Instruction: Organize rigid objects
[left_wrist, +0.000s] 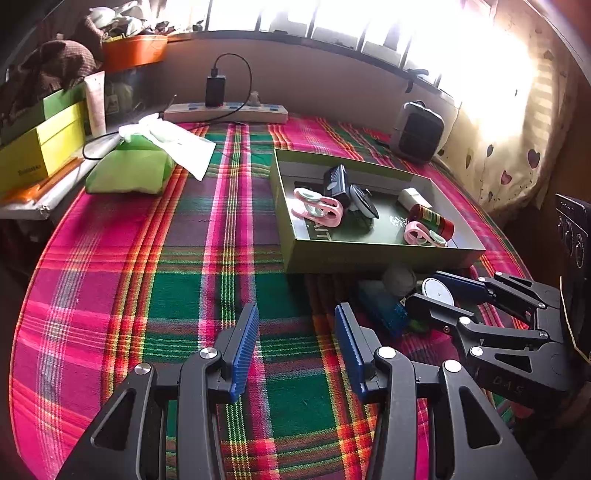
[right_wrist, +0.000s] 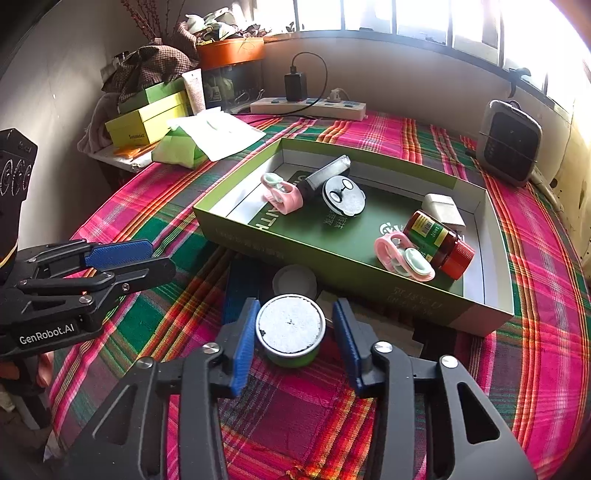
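Plaid cloth (right_wrist: 303, 417) covered the whole work surface, pink and green, with clutter pushed to the far edge: power strip (right_wrist: 308, 105), yellow-green boxes (right_wrist: 146, 123), tissue pack (right_wrist: 181, 146) far left, a dark heater (right_wrist: 509, 142) far right.

Green tray (right_wrist: 236, 230), open-topped and set right of centre, evidently served as the collection bin. It already held two pink clips (right_wrist: 282, 195), a round black-and-white disc (right_wrist: 343, 195), a grey bar-shaped object (right_wrist: 328, 171), a small white box (right_wrist: 443, 208) and a red-capped jar (right_wrist: 439, 240) lying on its side. Sorted items looked dropped in, not arranged.

A few things sat on the cloth just outside the tray's near wall, probably awaiting transfer: a blue object (left_wrist: 384, 308), a pale round lid (right_wrist: 295, 282), and a small green tin (right_wrist: 290, 334) with a white top.

Right gripper (right_wrist: 291, 341) straddled the tin. Its left pad looked to be touching the tin's side; a narrow gap showed at the right pad. Judged not gripped, jaws partway in, tin on or just above the cloth.

Left gripper (left_wrist: 295, 350) hovered over bare cloth, jaws about half apart, nothing between them; likely idle.
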